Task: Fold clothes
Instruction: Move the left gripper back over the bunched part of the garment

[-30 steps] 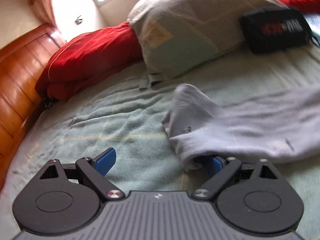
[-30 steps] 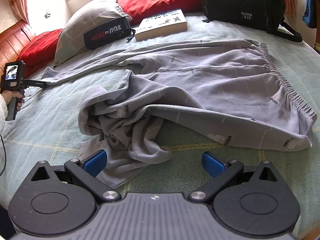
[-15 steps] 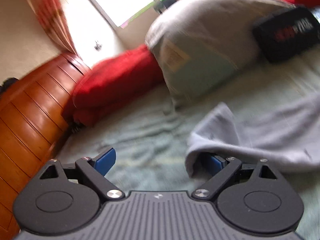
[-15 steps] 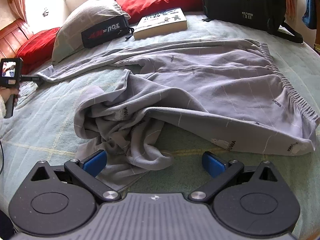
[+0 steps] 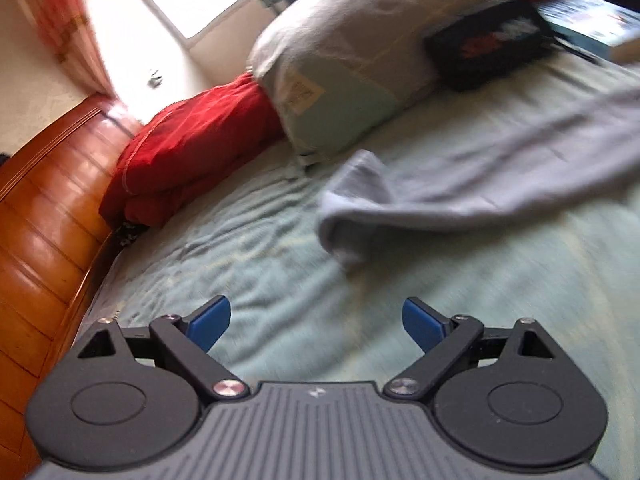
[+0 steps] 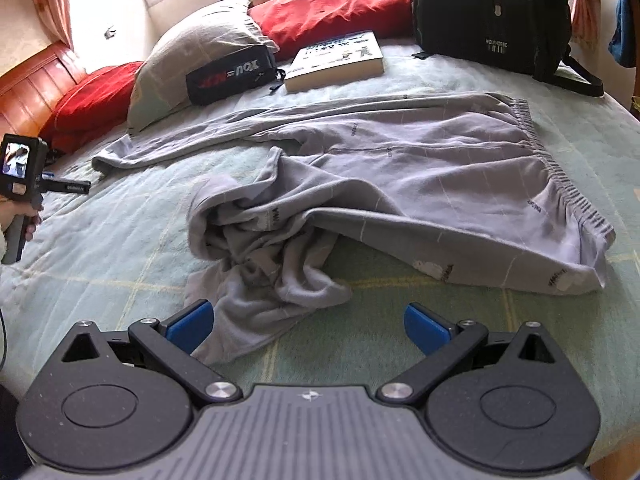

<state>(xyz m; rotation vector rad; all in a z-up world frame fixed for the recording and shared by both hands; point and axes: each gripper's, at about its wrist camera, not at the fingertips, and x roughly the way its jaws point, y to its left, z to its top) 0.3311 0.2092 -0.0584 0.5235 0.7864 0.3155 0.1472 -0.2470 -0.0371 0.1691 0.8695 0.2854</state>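
Grey trousers lie spread across the bed, on its pale green cover. Waistband: at the right side of the right wrist view, elastic edge gathered. One leg runs flat toward the pillows at the left; its cuff appears in the left wrist view as a rounded open end resting on the cover. The other leg is bunched into a crumpled heap near the front edge of the bed.

Left gripper: fingers spread wide, nothing between them. It is above bare cover, near the cuff but apart from it. The left wrist view is blurred.

Right gripper: fingers spread wide, gripping nothing. The lower flap of the crumpled heap lies just beside the left blue finger; contact cannot be determined.

In the right wrist view, the left gripper shows at the left edge as a black handle with a small screen, held in a hand.

Other items at the head of the bed:
- grey pillow
- red pillows
- black pouch, leaning on the grey pillow
- book, flat on the cover
- black backpack, upright

Wooden headboard: at the left.
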